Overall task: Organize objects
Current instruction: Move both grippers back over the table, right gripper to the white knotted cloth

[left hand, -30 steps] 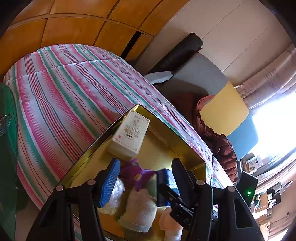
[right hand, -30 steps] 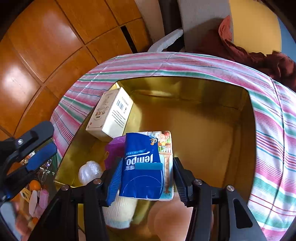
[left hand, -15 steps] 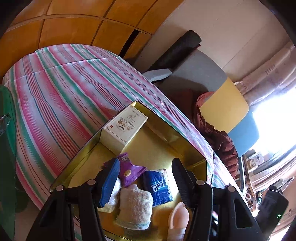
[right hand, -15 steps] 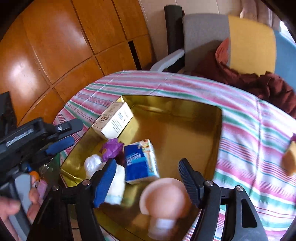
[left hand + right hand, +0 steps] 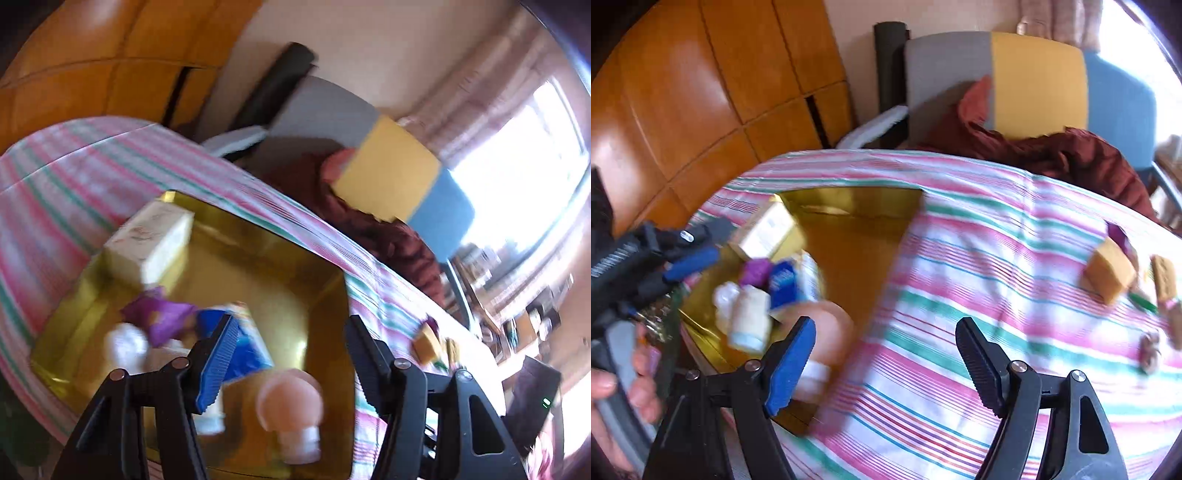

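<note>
A gold tray [image 5: 258, 251] [image 5: 849, 236] on the striped tablecloth holds a white box [image 5: 147, 240] [image 5: 764, 230], a purple packet [image 5: 162, 317], a blue tissue pack [image 5: 247, 343] [image 5: 783, 282], a white bottle [image 5: 748, 317] and a pink mushroom-shaped toy [image 5: 291, 406] [image 5: 827, 328]. My left gripper [image 5: 288, 354] is open and empty above the tray's near part; it also shows in the right wrist view [image 5: 690, 254]. My right gripper [image 5: 886, 354] is open and empty over the cloth beside the tray. The frames are blurred.
A yellow block [image 5: 1108, 273] [image 5: 424, 345], a biscuit-like bar [image 5: 1163, 277] and small items lie on the cloth [image 5: 960, 258] at the right. A grey, yellow and blue chair [image 5: 1034, 81] with a maroon garment [image 5: 1071, 151] stands behind the table. Wooden panels [image 5: 701, 74] are at the left.
The right gripper let go of the blue tissue pack in the tray, then drew back and swung right over the cloth. The left gripper pulled back and turned right.
</note>
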